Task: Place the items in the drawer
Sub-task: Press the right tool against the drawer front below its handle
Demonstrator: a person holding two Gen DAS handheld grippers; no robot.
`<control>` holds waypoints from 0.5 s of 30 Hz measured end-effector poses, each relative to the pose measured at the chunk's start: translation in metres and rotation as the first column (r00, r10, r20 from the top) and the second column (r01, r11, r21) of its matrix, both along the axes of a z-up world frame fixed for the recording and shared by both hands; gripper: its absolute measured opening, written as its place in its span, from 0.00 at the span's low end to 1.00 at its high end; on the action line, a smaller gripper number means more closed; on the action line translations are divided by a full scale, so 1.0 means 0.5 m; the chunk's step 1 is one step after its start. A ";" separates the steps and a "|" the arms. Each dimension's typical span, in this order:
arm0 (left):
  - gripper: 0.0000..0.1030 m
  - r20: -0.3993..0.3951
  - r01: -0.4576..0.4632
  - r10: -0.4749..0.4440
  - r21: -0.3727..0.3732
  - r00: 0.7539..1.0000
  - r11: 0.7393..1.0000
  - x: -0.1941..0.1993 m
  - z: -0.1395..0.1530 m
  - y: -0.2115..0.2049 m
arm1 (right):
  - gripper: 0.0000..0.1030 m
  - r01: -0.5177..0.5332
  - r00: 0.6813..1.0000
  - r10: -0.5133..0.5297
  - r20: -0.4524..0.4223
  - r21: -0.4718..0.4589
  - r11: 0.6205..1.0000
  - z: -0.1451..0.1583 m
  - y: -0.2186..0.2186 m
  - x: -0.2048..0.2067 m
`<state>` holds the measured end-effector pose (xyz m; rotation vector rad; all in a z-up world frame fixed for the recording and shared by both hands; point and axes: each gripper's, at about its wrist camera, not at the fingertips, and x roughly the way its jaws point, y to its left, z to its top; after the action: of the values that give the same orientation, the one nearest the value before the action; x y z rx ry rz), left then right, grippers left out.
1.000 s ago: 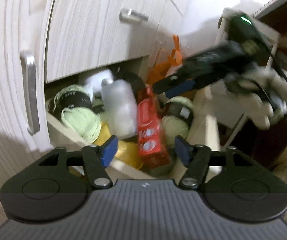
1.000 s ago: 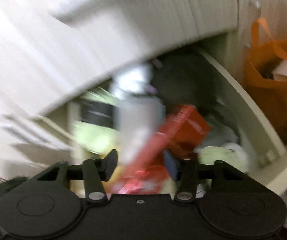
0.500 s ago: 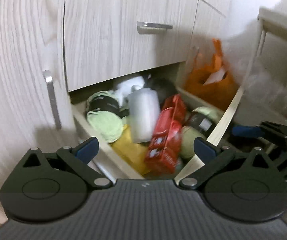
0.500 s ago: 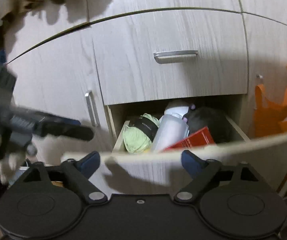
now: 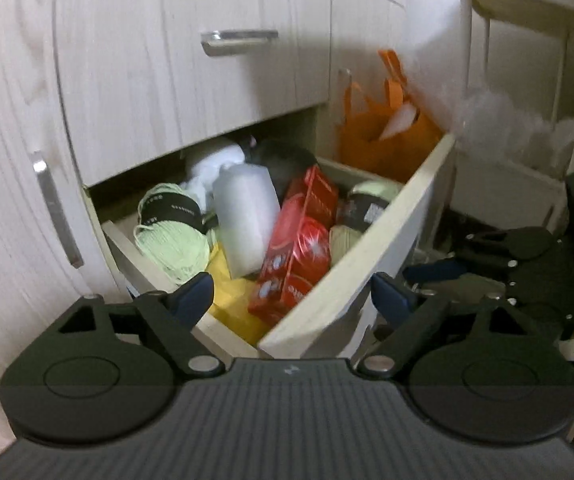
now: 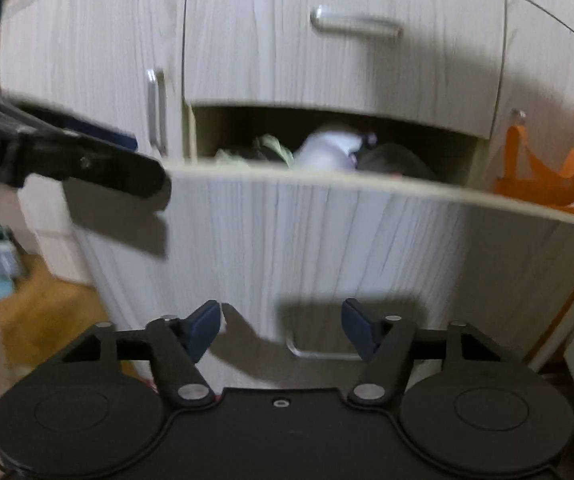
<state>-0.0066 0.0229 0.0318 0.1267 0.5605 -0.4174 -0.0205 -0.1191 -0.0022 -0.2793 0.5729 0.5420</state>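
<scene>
The open bottom drawer point(image 5: 367, 256) holds green yarn balls point(image 5: 171, 240), a white bottle point(image 5: 247, 216), a red box point(image 5: 299, 240), a yellow item point(image 5: 231, 300) and a dark item point(image 5: 287, 160). My left gripper point(image 5: 291, 296) is open and empty above the drawer's front left corner. My right gripper point(image 6: 281, 326) is open and empty, facing the drawer front point(image 6: 327, 248) just above its metal handle point(image 6: 319, 352). The left gripper also shows in the right wrist view point(image 6: 99, 164), at the drawer's left end. The right gripper shows in the left wrist view point(image 5: 439, 272), low by the drawer front.
A closed drawer with a metal handle point(image 5: 239, 40) sits above the open one. A cabinet door with a vertical handle point(image 5: 55, 208) is to the left. An orange bag point(image 5: 387, 132) hangs to the right. A white shelf unit point(image 5: 527, 100) stands further right.
Both grippers have pulled back from inside the drawer. The right gripper dropped low in front of the drawer front. Both sets of jaws are now open wide.
</scene>
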 end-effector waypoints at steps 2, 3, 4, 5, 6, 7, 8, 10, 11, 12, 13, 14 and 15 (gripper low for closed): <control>0.84 -0.002 0.007 -0.007 0.004 1.000 1.000 0.006 -0.010 -0.004 | 0.58 0.016 1.000 -0.017 -0.014 -0.047 0.999 -0.023 0.010 0.012; 0.85 -0.005 0.011 -0.011 0.001 1.000 1.000 0.010 -0.015 -0.005 | 0.57 0.026 1.000 -0.026 0.000 -0.061 0.998 -0.029 0.011 0.010; 0.86 -0.015 0.015 -0.015 -0.011 1.000 1.000 0.015 -0.018 -0.002 | 0.56 0.028 1.000 -0.028 0.009 -0.071 0.997 -0.030 0.012 0.002; 0.86 -0.024 0.018 -0.019 -0.023 1.000 1.000 0.020 -0.021 0.001 | 0.56 0.036 0.999 -0.034 0.016 -0.087 0.996 -0.032 0.014 0.003; 0.86 -0.034 0.020 -0.022 -0.037 0.999 0.999 0.023 -0.022 0.004 | 0.56 0.044 0.999 -0.042 0.024 -0.102 0.994 -0.034 0.016 0.004; 0.86 -0.044 0.024 -0.026 -0.048 0.999 0.999 0.026 -0.024 0.007 | 0.56 0.057 0.998 -0.053 0.033 -0.110 0.992 -0.036 0.016 0.006; 0.86 -0.049 0.028 -0.031 -0.053 0.998 0.998 0.026 -0.025 0.010 | 0.57 0.062 0.998 -0.059 0.034 -0.098 0.993 -0.038 0.014 0.007; 0.87 -0.047 0.031 -0.033 -0.044 0.998 0.999 0.025 -0.025 0.008 | 0.60 0.065 0.997 -0.061 0.040 -0.088 0.994 -0.039 0.015 0.007; 0.88 -0.045 0.026 -0.027 -0.037 0.999 0.999 0.025 -0.026 0.006 | 0.61 0.063 0.997 -0.059 0.045 -0.096 0.993 -0.038 0.015 0.004; 0.95 -0.040 0.017 -0.018 -0.028 0.999 0.999 0.026 -0.028 0.003 | 0.66 0.061 0.997 -0.056 0.048 -0.101 0.993 -0.039 0.016 0.001; 1.00 -0.029 0.003 -0.004 -0.015 1.000 1.000 0.028 -0.032 -0.001 | 0.71 0.055 0.998 -0.051 0.043 -0.091 0.994 -0.040 0.017 0.001; 1.00 -0.019 0.005 -0.005 -0.010 1.000 1.000 0.030 -0.037 -0.003 | 0.82 0.049 0.998 -0.047 0.031 -0.069 0.996 -0.041 0.018 0.003; 1.00 -0.014 0.005 -0.006 -0.008 1.000 1.000 0.031 -0.042 -0.005 | 0.90 0.047 0.999 -0.046 0.021 -0.051 0.998 -0.042 0.022 0.005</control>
<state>0.0091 0.0204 0.0110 0.1174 0.5725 -0.4263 -0.0182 -0.1083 -0.0233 -0.3192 0.5729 0.4800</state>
